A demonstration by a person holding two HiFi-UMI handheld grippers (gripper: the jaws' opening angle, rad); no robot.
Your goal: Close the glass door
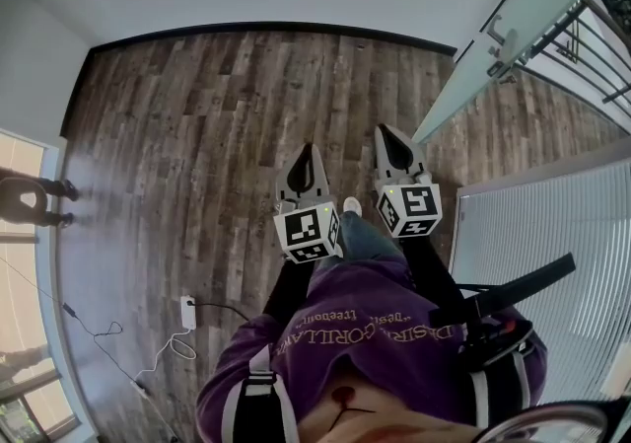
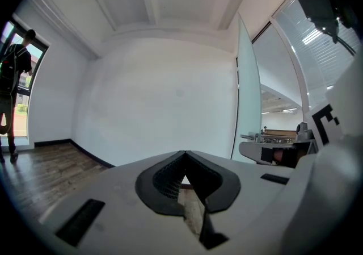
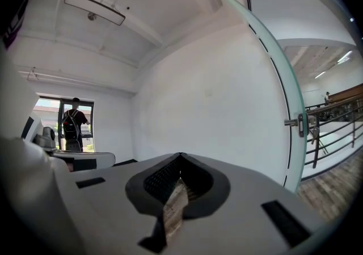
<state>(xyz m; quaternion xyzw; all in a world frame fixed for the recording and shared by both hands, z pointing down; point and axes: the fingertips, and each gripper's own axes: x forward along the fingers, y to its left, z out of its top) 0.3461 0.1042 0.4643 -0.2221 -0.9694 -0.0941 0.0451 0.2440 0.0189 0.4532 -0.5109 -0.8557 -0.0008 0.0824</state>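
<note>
Plainly open: glass door ahead on the right, both tongs empty

Ahead and to the right, the glass door [image 1: 471,76] stands swung into the room. Its frosted leaf is angled across the wood floor [image 1: 197,115], with the metal handle [image 1: 501,44] on it. Neither pair of tongs touches it; both are well short of it. The right tongs [image 1: 396,140] is the nearer, pressed together with nothing between the jaws. The left tongs [image 1: 304,160], just beside it, is likewise pressed together and empty. Both point roughly level toward the white wall [image 2: 159,95].

The step in hand looks like the approach. It would probably go best if the person turned toward the leaf and led with the right tongs, aiming at or near the handle, where a push should swing the door most easily. Closed tips laid against the glass may push well enough. Spreading them to pinch the handle would give surer control and less chance of skidding on the smooth pane. A slow, steady push would guard against a slam.
</note>
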